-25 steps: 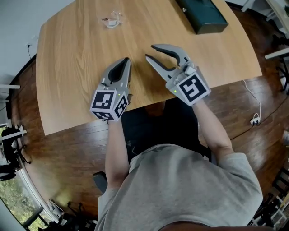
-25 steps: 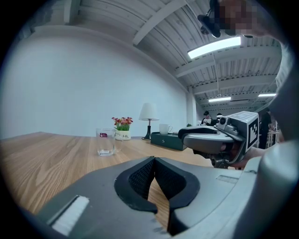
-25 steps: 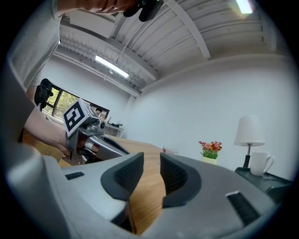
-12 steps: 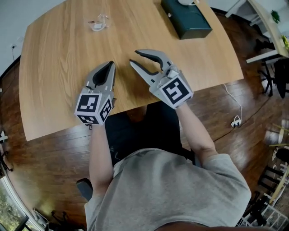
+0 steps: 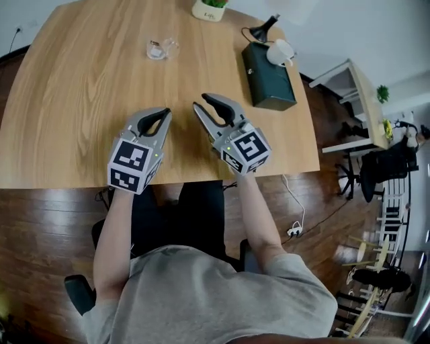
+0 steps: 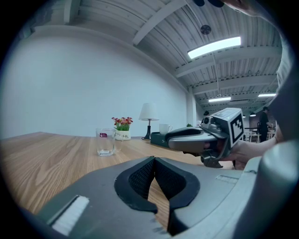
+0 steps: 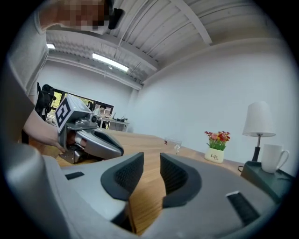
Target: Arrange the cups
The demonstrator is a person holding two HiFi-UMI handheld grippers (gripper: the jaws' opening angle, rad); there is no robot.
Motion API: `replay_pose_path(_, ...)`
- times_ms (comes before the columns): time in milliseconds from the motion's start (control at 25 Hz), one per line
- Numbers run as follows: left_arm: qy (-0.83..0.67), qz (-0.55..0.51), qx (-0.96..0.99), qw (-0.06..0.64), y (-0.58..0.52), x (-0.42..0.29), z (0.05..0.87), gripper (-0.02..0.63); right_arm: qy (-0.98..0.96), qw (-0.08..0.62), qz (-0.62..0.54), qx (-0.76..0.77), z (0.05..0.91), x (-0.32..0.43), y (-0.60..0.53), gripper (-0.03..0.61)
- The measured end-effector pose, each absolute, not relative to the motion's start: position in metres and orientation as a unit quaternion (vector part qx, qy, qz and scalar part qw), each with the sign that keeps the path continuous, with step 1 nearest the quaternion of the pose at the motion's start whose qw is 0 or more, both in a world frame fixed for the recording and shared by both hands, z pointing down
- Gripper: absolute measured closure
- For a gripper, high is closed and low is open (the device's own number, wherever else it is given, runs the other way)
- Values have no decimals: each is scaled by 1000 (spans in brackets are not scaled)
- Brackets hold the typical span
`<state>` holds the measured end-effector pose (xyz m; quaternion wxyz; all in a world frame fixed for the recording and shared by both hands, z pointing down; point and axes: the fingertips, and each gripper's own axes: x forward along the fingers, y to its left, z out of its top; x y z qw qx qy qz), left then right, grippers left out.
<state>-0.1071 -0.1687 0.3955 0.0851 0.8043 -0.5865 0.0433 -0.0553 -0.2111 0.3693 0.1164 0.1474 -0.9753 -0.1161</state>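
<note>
A clear glass cup (image 5: 161, 48) stands at the far side of the wooden table (image 5: 74, 101). It also shows in the left gripper view, glass cup (image 6: 106, 141), and small in the right gripper view, glass cup (image 7: 174, 144). A white mug (image 5: 281, 51) sits on a dark green box (image 5: 270, 70); mug (image 7: 273, 158). My left gripper (image 5: 163, 112) hovers near the table's front edge, shut and empty; left gripper (image 6: 154, 161). Beside it, my right gripper (image 5: 201, 102) is open by a narrow gap with nothing between its pads; right gripper (image 7: 152, 161).
A small potted plant (image 5: 211, 8) and a table lamp (image 5: 262, 30) stand at the table's far edge next to the green box. A cable and plug (image 5: 293, 230) lie on the wooden floor at the right. Chairs and a side table (image 5: 356, 101) stand further right.
The head view has swung, so the far edge with the plant, lamp and mug now shows. The right gripper has shifted slightly over the table. Both grippers' jaws look the same.
</note>
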Motion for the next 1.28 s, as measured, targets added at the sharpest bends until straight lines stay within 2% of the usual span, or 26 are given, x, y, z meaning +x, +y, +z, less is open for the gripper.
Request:
replay_pose_path(80,-586,43,805,84,-168,-107,396,603,-974,129,-113,148,369,-62,-230,468)
replay_pose_path(120,-586,43,805,85,-168,-107,396,603,-973,136,-107,153,370,-66,-243,430)
replay_pose_path(400,-586,43,804,87,-168,-105,395,603,-971,170,-59,156,368,-123,-315,422)
replay_pose_path(560,-586,43,805,87,-169,-104,397,603,-964,210,-63,154,379,-159,-334,329)
replay_pose_path(680,-585,44,805,87,-169,-104,398,603,-957,231,-65,166,387,-173,-349,330)
replay_pose_path(720,-584,45,806,87,-169,-105,398,603,-955,237,-65,168,391,-176,-354,331)
replay_pose_path(920,-584,44,806,86,-169,-107,397,603,-952,254,-64,159,399,-191,-368,445)
replay_pose_path(960,-585,44,805,86,-169,-107,398,603,-953,255,-62,151,400,-193,-368,445)
replay_pose_path(1040,-585,44,805,87,-169,-107,398,603,-956,255,-54,133,400,-195,-365,515)
replay_pose_path(1280,-579,44,810,83,-166,-114,399,603,-964,221,-25,145,392,-167,-345,514)
